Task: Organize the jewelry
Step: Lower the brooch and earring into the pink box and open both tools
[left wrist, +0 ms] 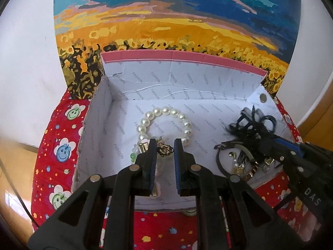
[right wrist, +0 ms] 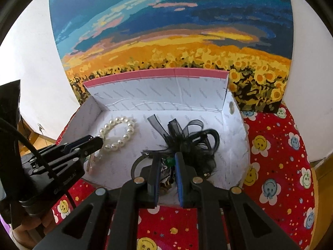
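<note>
A white cardboard box (left wrist: 100, 112) printed "FASHION" sits open on a red patterned cloth. Inside lie a pearl bracelet (left wrist: 166, 112), also in the right wrist view (right wrist: 119, 132), and a black ribbon hair piece (right wrist: 187, 137) over a tangle of small jewelry (left wrist: 243, 164). My left gripper (left wrist: 165, 142) is open inside the box, with a small dark gold ornament (left wrist: 165, 149) between its fingers, not clamped. My right gripper (right wrist: 166, 158) is open over the tangle, with a green bead (right wrist: 169, 161) between its fingers.
The box stands on a round table with a red smiley-flower cloth (right wrist: 276, 156). A sunflower-field painting (left wrist: 166, 20) leans against the white wall right behind the box. Wooden floor (left wrist: 12, 166) shows at the left.
</note>
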`<state>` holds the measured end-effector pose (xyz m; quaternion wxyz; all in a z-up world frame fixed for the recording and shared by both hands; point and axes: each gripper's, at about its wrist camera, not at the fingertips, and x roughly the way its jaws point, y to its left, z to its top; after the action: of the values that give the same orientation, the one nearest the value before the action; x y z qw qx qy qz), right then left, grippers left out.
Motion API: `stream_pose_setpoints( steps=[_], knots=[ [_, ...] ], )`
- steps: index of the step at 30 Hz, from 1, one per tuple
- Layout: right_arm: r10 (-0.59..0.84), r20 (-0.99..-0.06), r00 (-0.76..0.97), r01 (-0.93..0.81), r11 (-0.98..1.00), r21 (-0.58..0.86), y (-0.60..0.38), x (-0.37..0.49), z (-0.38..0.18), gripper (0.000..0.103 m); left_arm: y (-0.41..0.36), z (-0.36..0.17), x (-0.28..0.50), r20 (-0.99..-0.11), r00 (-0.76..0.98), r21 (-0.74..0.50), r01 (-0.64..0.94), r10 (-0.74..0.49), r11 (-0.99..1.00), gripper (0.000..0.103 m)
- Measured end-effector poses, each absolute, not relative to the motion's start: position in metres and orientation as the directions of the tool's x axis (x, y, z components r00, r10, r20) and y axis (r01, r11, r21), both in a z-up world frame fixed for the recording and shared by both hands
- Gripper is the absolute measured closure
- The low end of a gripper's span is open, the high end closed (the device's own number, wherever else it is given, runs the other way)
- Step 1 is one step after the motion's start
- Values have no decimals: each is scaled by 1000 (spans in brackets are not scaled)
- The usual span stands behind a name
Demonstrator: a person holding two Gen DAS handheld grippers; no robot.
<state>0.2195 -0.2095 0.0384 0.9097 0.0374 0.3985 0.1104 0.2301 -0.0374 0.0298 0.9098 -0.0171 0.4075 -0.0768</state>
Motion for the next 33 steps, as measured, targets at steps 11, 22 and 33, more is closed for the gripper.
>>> stream_pose_setpoints(
  steps=[11,22,33],
  knots=[
    [242,-685,688,-175,970,167,-212,199,58,50,-42,44,219,-723,680,-61,115,-123,991,38],
    [267,-631,729,-188,964,190,-216,157,86,34,-34,71,179,-701,700,-73,122,-138,990,27],
    [254,-642,723,-167,967,195,-217,114,81,27,-27,74,133,-711,693,-79,88,-117,993,24]
  ],
)
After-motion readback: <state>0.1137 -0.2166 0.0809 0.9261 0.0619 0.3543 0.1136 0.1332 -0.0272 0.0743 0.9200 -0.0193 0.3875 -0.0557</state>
